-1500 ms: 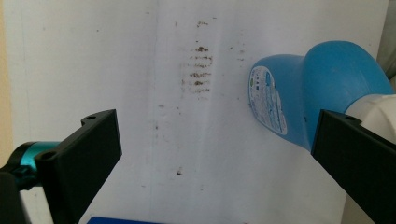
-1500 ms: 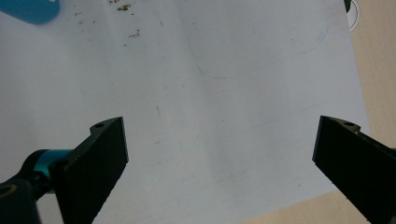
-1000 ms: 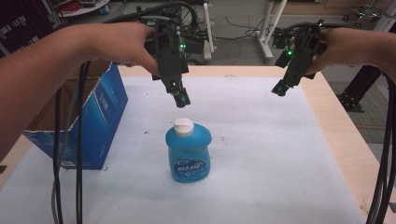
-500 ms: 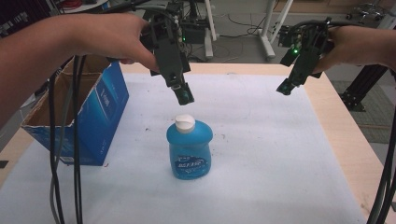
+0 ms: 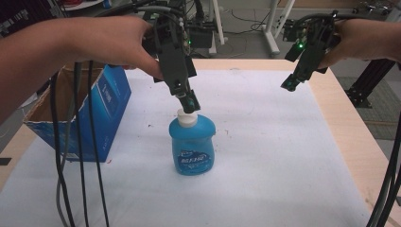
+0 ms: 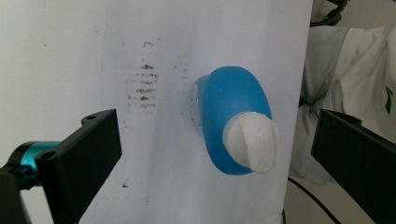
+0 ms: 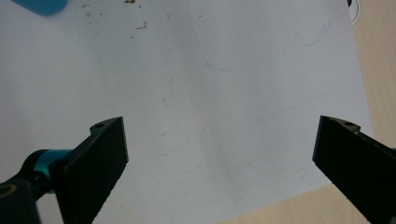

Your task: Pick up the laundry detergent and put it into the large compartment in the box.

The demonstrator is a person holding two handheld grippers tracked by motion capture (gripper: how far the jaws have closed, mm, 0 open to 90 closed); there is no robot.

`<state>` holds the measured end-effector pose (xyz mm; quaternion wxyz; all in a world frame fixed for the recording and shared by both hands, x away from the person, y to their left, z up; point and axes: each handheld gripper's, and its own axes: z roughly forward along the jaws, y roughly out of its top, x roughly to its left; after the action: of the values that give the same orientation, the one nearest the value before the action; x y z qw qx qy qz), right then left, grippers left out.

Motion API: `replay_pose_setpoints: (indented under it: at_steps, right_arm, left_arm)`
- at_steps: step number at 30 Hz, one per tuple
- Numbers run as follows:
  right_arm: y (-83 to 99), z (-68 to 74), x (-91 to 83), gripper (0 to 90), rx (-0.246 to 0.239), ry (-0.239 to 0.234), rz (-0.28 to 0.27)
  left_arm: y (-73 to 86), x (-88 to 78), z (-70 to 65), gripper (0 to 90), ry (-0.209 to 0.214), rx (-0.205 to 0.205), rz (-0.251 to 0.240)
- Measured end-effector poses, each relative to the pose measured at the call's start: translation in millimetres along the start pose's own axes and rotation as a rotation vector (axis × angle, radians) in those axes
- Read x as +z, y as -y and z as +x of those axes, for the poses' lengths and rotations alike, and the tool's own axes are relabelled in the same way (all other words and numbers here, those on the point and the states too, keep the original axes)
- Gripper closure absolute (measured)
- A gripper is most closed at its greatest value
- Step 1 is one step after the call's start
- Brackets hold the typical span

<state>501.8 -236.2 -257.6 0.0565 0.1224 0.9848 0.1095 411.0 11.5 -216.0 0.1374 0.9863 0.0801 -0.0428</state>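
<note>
1. The left gripper (image 5: 189, 105), jaws spread wide, hangs just above the white cap (image 6: 251, 142) of the blue bottle (image 5: 191, 145). A lopsided closing could tip the upright bottle.
2. The bottle stands mid-table on the white sheet (image 5: 265, 156), right of the blue box (image 5: 97, 111); squat, translucent blue, labelled.
3. The right gripper (image 5: 289, 86), jaws spread and empty, hangs far right.

A lab or workshop. A wooden desk (image 5: 347, 127) covered with a white sheet (image 5: 283, 156) stands on a grey floor (image 5: 246, 33). Behind it are metal stand legs (image 5: 272, 28), loose cables (image 5: 239, 19) and electronic equipment with green indicator lights (image 5: 203, 35).
</note>
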Motion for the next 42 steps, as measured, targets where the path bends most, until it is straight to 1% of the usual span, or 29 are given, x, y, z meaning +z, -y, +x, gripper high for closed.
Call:
replay_pose_setpoints:
  at_steps: [4,5,7,11,18,19,24,29,42]
  right_arm:
    - [0.7,1.2,-0.3,2.4,0.006,0.0,0.003]
    - [1.0,0.8,0.2,2.4,0.0,0.0,-0.002]
    - [1.4,1.0,0.0,2.4,0.001,0.0,-0.001]
    - [1.6,1.7,0.2,2.4,0.007,-0.002,0.001]
    - [1.3,1.4,0.1,2.4,0.002,0.0,-0.002]
    - [1.1,1.6,0.0,2.4,0.003,0.0,0.0]
    - [1.4,1.7,-0.4,2.4,0.004,0.002,-0.002]
    - [1.4,2.3,-0.8,2.4,0.004,0.004,-0.004]
    - [1.1,3.4,0.6,2.4,0.001,0.001,-0.004]
  left_arm:
    - [-0.8,3.6,-2.7,1.7,-0.003,0.001,0.019]
    - [-1.0,6.2,-4.0,1.7,-0.004,0.001,0.027]
    - [-0.6,8.9,-5.5,1.7,-0.005,-0.006,0.027]
    - [-0.1,13.9,-7.4,1.7,-0.003,-0.005,0.031]
    - [0.8,21.5,-9.4,1.6,0.001,-0.002,0.04]
    - [1.1,23.2,-10.4,1.6,0.005,-0.01,0.036]
    - [1.8,30.0,-12.5,1.7,0.008,-0.009,0.049]
    - [3.6,36.2,-13.5,1.7,0.009,-0.017,0.05]
    - [8.4,53.0,-15.5,1.6,-0.001,-0.019,0.06]
